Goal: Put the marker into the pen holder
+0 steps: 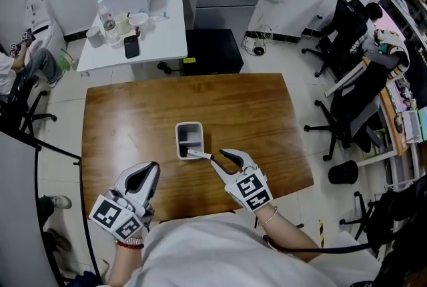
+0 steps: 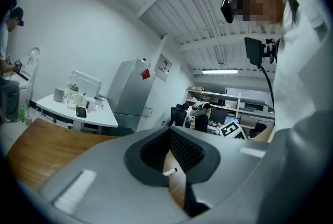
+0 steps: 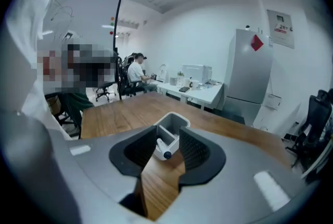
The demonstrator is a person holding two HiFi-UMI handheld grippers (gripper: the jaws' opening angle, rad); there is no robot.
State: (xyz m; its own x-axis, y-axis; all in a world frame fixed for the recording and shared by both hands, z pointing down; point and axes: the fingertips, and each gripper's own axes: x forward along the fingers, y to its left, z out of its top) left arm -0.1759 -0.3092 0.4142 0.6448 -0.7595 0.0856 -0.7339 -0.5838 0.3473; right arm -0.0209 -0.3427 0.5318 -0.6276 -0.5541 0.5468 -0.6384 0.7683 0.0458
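A grey two-compartment pen holder (image 1: 189, 127) (image 3: 176, 122) stands near the middle of the wooden table (image 1: 127, 119). A white marker (image 1: 199, 155) (image 3: 162, 148) with a dark cap leans in its near compartment, the capped end sticking out over the rim toward me. My right gripper (image 1: 217, 157) (image 3: 168, 135) is open just behind that end; the marker lies in line with the gap and neither pad presses on it. My left gripper (image 1: 152, 172) (image 2: 169, 137) hovers at the table's near left with its tips together and nothing in them. Through its narrow gap a bit of the marker (image 2: 170, 171) shows.
A white side table (image 1: 143, 45) at the back left carries a white box, bottles and a phone. A black cabinet (image 1: 213, 51) stands behind the wooden table. Office chairs (image 1: 347, 112) and a black bin (image 1: 343, 172) are on the right. A person sits at the far left (image 1: 10, 69).
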